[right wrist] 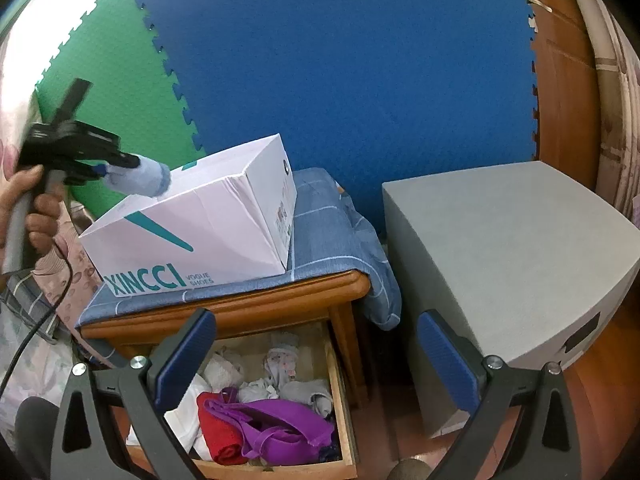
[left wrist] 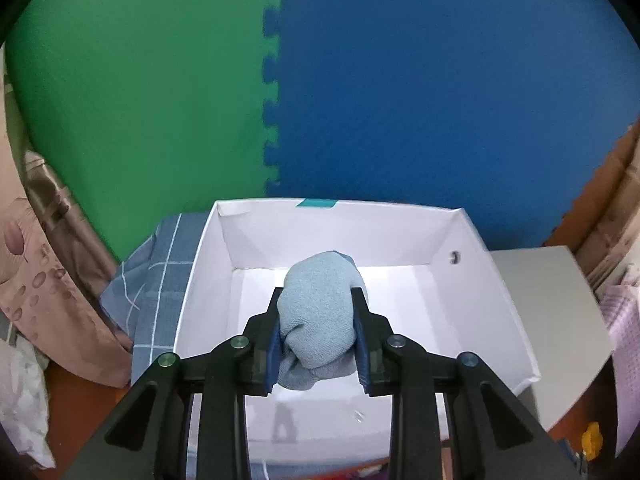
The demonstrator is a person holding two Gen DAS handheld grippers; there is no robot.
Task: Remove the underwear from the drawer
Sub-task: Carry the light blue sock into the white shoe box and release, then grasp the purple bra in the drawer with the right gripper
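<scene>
Nearest me on the left wrist view, my left gripper (left wrist: 318, 312) has its jaws clamped on a bunched pale-blue piece of underwear (left wrist: 318, 312), which bulges up between the blue pads (left wrist: 272, 354). It hangs over the open white shoebox (left wrist: 200, 280), above the bare white floor inside (whether the cloth touches the floor I cannot tell). From the right wrist view that same bundle (right wrist: 136, 178) sits at the box's near top edge, with the person's hand (right wrist: 36, 204) on the grip.

My right gripper (right wrist: 316, 360) has its jaws spread wide and holds nothing. Just beyond it the wooden drawer (right wrist: 340, 400) stands pulled out and full: a purple garment (right wrist: 280, 432) on top toward the front, a red one (right wrist: 218, 432) beside it on the left, white and pale pieces (right wrist: 276, 364) heaped toward the back.

Further on, the shoebox (right wrist: 200, 232) rests on a blue checked cloth (right wrist: 320, 216) draped over the surface of the wooden nightstand (right wrist: 240, 300). A grey cabinet (right wrist: 500, 248) stands just to the right. Behind everything, blue foam mat (left wrist: 440, 80) and green foam mat (left wrist: 140, 100) interlock against the wall.
</scene>
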